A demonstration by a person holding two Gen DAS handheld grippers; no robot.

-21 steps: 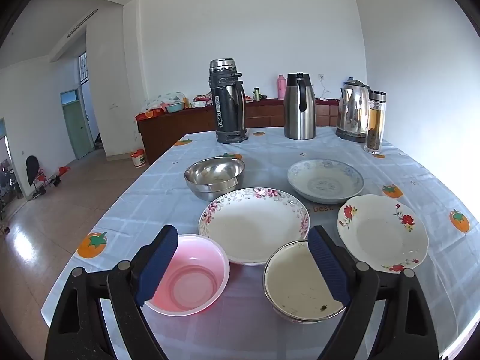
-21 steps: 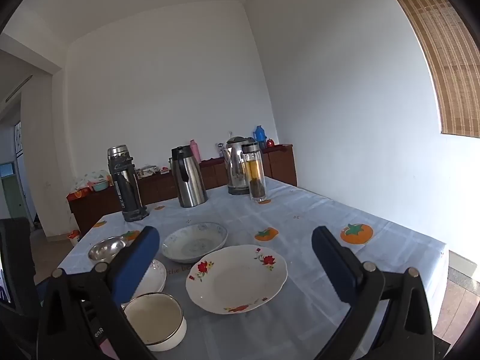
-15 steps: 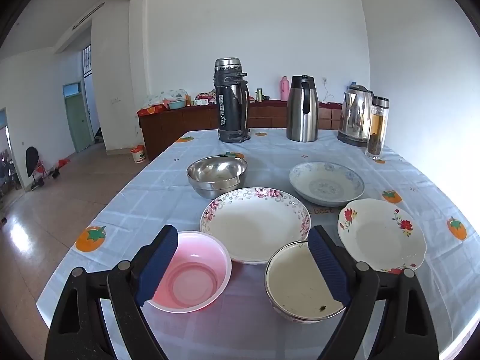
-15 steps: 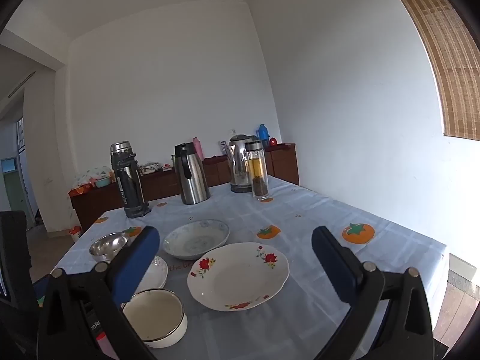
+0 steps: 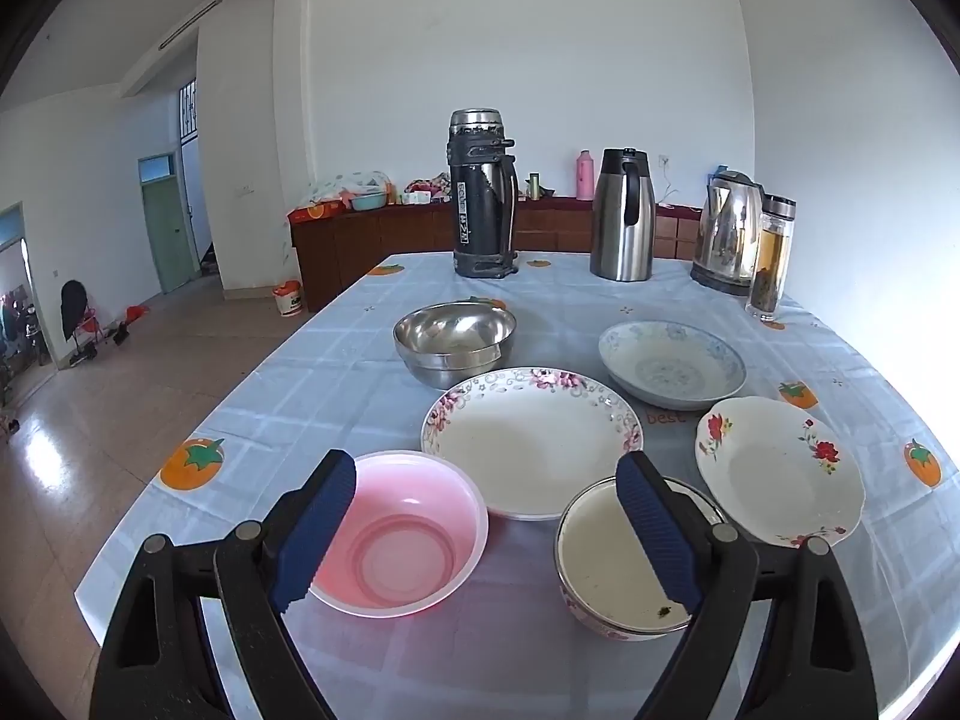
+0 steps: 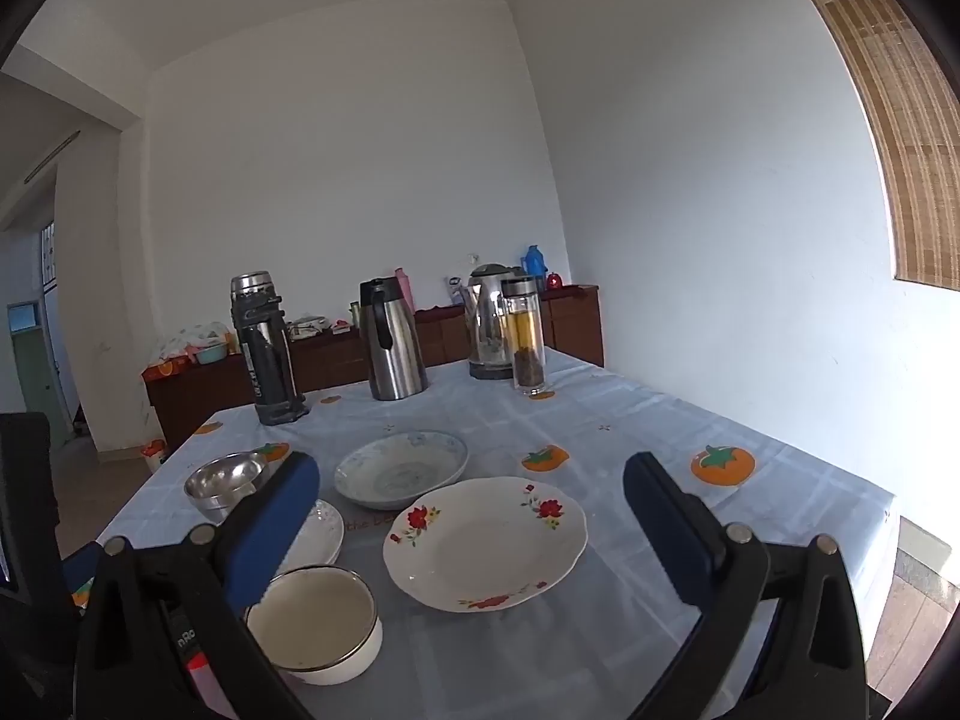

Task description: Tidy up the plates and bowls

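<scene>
White walls back our bench point(image 5: 336, 372), where plates and bowls sit spread apart mid-frame. We judge the flowered plate point(image 5: 531, 438) brittle and slick, best pinched at its rim; the pink bowl point(image 5: 399, 531) looks light. Left claw point(image 5: 486, 531) and right claw point(image 6: 474, 534) hover agape, empty, tilted slightly down.

Left gripper point(image 5: 486, 534) and right gripper point(image 6: 471, 531) — both jaws wide apart, empty.

Left gripper point(image 5: 486, 531) and right gripper point(image 6: 471, 531), black frames, ribbed blue pads, silver screws
</scene>
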